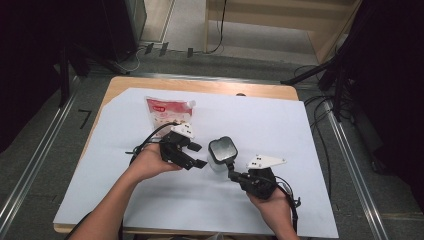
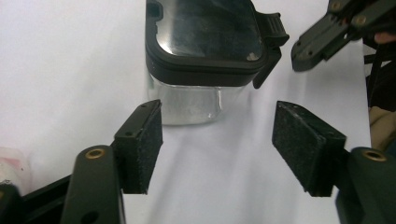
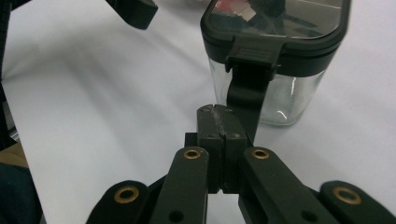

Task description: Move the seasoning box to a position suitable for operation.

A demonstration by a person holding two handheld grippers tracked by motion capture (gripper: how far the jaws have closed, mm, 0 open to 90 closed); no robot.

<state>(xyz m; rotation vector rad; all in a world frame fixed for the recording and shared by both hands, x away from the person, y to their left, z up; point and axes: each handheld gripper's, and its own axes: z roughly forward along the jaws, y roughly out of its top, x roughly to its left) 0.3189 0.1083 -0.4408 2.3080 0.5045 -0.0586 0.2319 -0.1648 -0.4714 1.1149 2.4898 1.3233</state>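
My left gripper (image 2: pixel 217 147) is spread wide, aimed at the jar (image 2: pixel 198 70) just ahead on the sheet (image 1: pixel 280 130). My right gripper (image 3: pixel 218 122) is pressed closed beside the latch (image 3: pixel 247 88). Clear square glass body, black lid (image 1: pixel 222 149) with glossy window.

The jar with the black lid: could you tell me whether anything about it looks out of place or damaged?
One thing stands out: on the jar, the lid's latch flap hangs loose down the glass wall rather than sitting clipped. The jar stands upright on the white sheet, with no crack or spill visible.
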